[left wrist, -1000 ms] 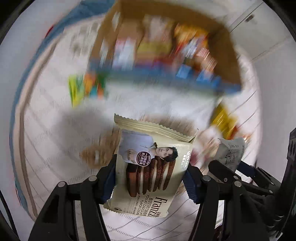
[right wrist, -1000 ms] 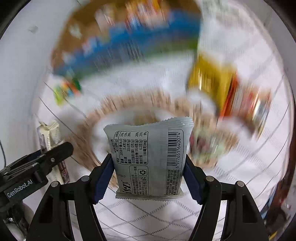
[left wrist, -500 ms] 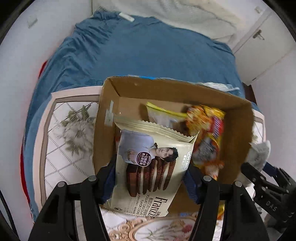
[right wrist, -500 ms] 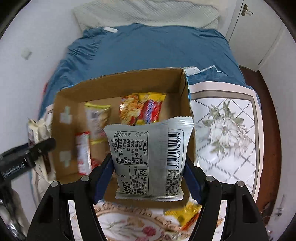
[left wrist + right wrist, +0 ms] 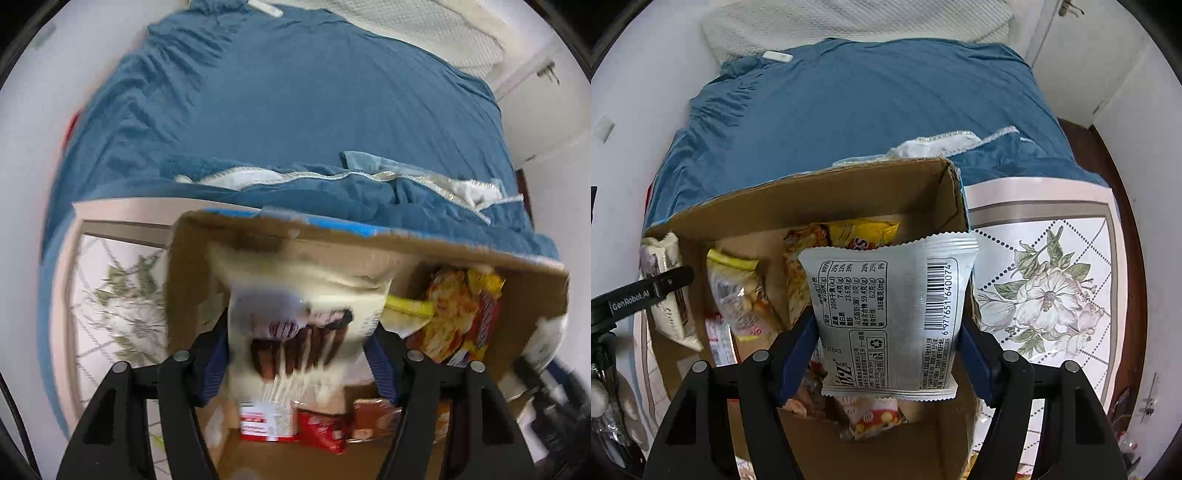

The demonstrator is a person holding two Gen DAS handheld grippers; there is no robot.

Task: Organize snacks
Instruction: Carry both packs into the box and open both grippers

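Your left tool [image 5: 299, 354] is clamped on a cream cookie packet [image 5: 306, 314], held over the left part of the open cardboard box [image 5: 369, 236]. That view is smeared by motion, so the print on the packet cannot be read; you only make out brown cookies and a dark blotch.

Your right tool [image 5: 888, 350] grips a silver snack pouch [image 5: 890, 317] by its two side edges, back face toward the camera, barcode and nutrition table sharp. It hangs over the right part of the box [image 5: 812, 192], just inside the right wall.

The right view gives you the box contents clearly: a yellow and orange bag [image 5: 846, 236] leaning at the back, a clear bag with a yellow top [image 5: 735, 288] to its left, a red and white pack [image 5: 716, 336] low on the floor of the box. It also shows the flowered surface [image 5: 1052, 288] beside the box and the other tool's arm at the far left.

The left view shows more of the blue bed [image 5: 295, 110] behind. The snacks under each held packet are partly covered, and the near box wall is cut off by the frame.
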